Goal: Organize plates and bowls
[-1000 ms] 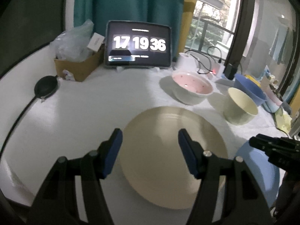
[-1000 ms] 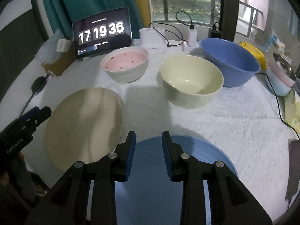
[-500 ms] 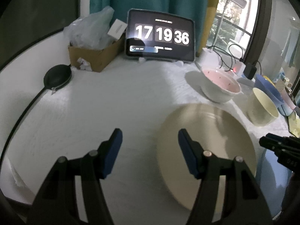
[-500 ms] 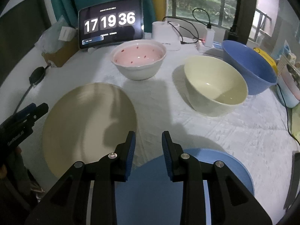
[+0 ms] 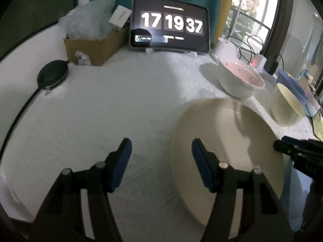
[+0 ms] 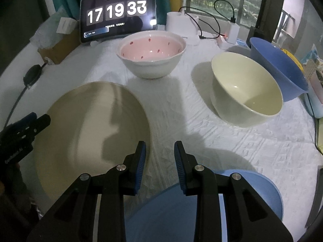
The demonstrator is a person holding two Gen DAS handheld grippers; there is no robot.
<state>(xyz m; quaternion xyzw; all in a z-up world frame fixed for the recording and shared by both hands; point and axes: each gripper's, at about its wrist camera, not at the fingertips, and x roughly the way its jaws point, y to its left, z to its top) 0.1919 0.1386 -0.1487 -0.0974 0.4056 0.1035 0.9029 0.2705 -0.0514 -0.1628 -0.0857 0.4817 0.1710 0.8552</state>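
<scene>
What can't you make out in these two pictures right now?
- Blue plate: right wrist view, near part hidden by the right tool and the bottom edge.
- Clock seconds: right wrist view, blurred mid-flip.
- Beige plate: left wrist view, near edge hidden behind the left tool.

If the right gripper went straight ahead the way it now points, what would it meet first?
Most likely bare tablecloth in the gap between the beige plate and cream bowl; beyond that the pink bowl, slightly left. Depth is unclear.

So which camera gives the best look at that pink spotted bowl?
The right wrist view: the pink bowl sits central, with its spotted inside plainly visible. The left wrist view shows it smaller, off to the right, mostly from the side.
</scene>
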